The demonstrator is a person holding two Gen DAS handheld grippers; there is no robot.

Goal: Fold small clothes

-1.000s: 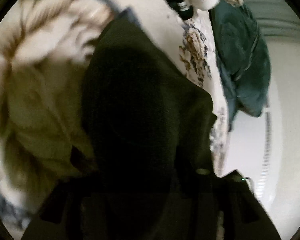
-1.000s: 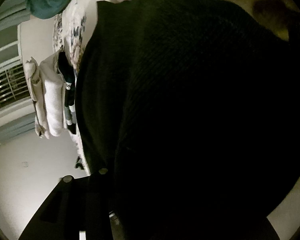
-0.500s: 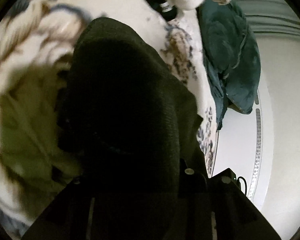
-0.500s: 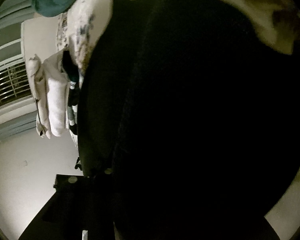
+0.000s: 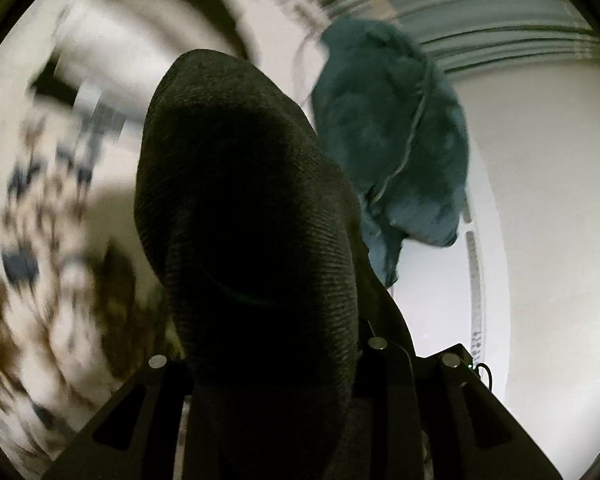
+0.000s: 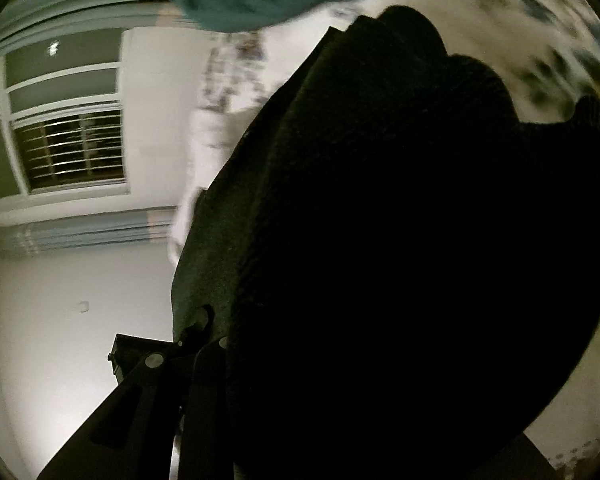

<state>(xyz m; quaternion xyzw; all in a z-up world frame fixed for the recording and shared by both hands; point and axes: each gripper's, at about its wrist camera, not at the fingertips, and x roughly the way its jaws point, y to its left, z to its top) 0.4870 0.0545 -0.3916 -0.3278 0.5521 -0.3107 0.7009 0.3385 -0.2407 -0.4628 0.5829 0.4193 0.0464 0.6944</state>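
black knit cloth [image 5: 252, 216] is bunching up between the fingers of the left claw [image 5: 274, 356], and the claw is pinching it tight. its jaws have just been closing on the cloth. a teal garment [image 5: 396, 140] is lying ahead of this claw, to its right, on the flowery bed cover [image 5: 40, 216].

the right claw [image 6: 236, 344] is also pinching the same black knit cloth [image 6: 400, 220], which is filling most of its view. its jaws have just been closing too. a barred window [image 6: 72, 152] is showing off to the left of this claw.
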